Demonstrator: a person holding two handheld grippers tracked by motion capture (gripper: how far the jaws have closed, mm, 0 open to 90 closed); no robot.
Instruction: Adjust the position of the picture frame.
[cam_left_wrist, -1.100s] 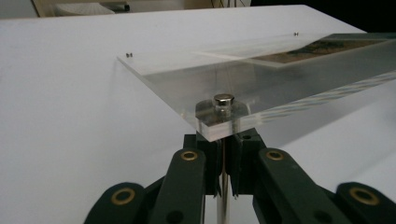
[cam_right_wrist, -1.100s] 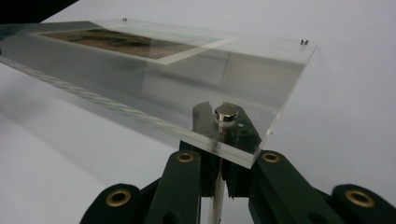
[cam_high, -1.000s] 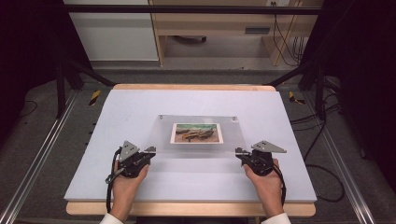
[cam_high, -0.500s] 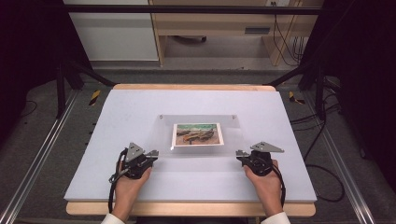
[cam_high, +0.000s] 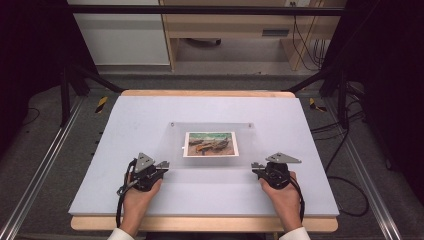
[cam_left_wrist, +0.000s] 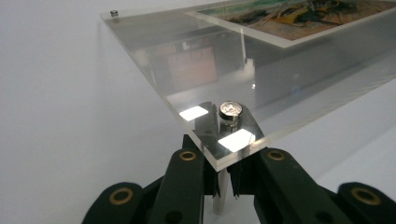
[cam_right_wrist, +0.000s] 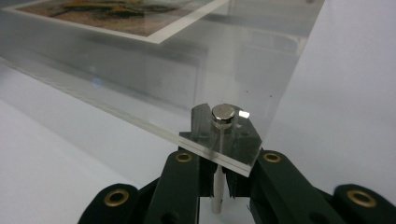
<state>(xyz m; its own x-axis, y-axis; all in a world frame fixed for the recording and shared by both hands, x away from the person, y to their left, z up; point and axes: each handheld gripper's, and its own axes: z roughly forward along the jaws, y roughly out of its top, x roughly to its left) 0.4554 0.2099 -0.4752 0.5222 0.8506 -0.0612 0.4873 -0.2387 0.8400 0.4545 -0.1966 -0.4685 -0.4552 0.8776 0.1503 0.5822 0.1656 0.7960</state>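
A clear acrylic frame with a colourful picture inside lies flat in the middle of the white mat, which covers the wooden table. In the gripper views its near edge stands a little above the mat, carried on thin metal posts under the corners. Each near corner has a small silver stud on top: one in the left gripper view and one in the right gripper view.

The left gripper is at the frame's near left corner. Its black jaws are closed tight around the thin post that goes down from the stud, just under the acrylic plate. The right gripper is at the near right corner in the same way, with its jaws closed on the post there.

The person's hands hold both grippers low over the mat, well apart from each other, and black cables trail back from them toward the table's near edge.
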